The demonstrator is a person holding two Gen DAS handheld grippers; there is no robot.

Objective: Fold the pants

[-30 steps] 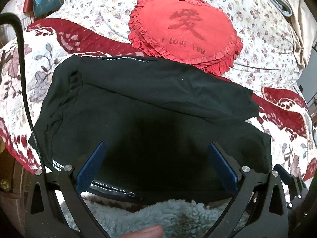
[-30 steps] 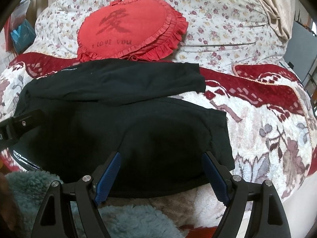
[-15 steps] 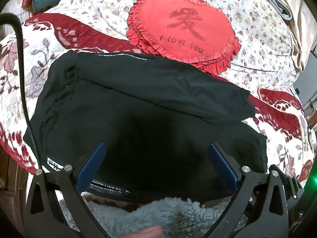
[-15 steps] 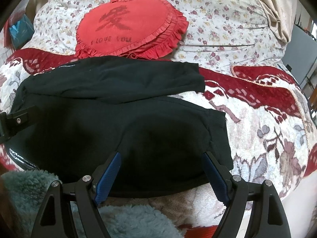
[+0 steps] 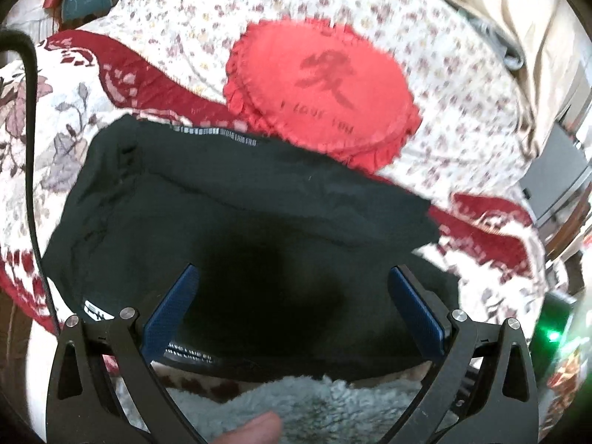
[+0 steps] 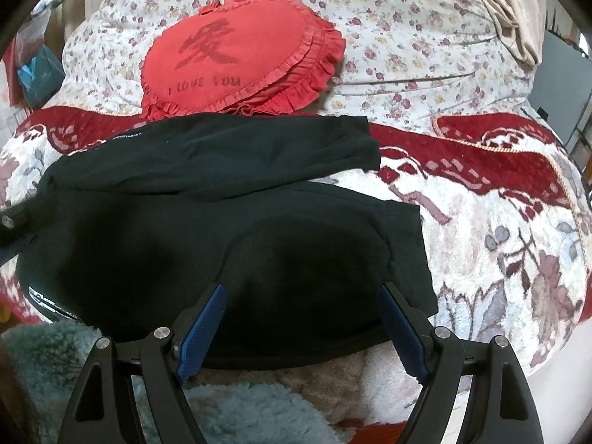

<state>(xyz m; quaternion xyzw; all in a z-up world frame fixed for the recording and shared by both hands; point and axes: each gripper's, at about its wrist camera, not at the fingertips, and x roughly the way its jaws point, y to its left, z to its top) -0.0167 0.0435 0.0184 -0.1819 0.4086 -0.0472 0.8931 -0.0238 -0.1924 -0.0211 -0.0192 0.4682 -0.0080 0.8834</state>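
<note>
Black pants (image 5: 240, 214) lie flat on the bed, waistband to the left, both legs running right. They also show in the right wrist view (image 6: 207, 222), where the far leg (image 6: 259, 148) lies apart from the near leg (image 6: 333, 244). My left gripper (image 5: 292, 303) is open and empty, hovering over the near edge of the pants. My right gripper (image 6: 301, 318) is open and empty over the near leg's lower edge. A tip of the left gripper (image 6: 14, 222) shows at the left edge of the right wrist view.
A red frilled round cushion (image 5: 325, 88) lies just behind the pants, also in the right wrist view (image 6: 236, 59). The bed has a red and white floral cover (image 6: 499, 222). A grey fleece sleeve (image 5: 296, 403) is at the bottom. A black cable (image 5: 33, 148) runs at left.
The left wrist view has shifted and blurred as the left gripper moves leftward along the pants. The right gripper has barely moved. Both stay open.
</note>
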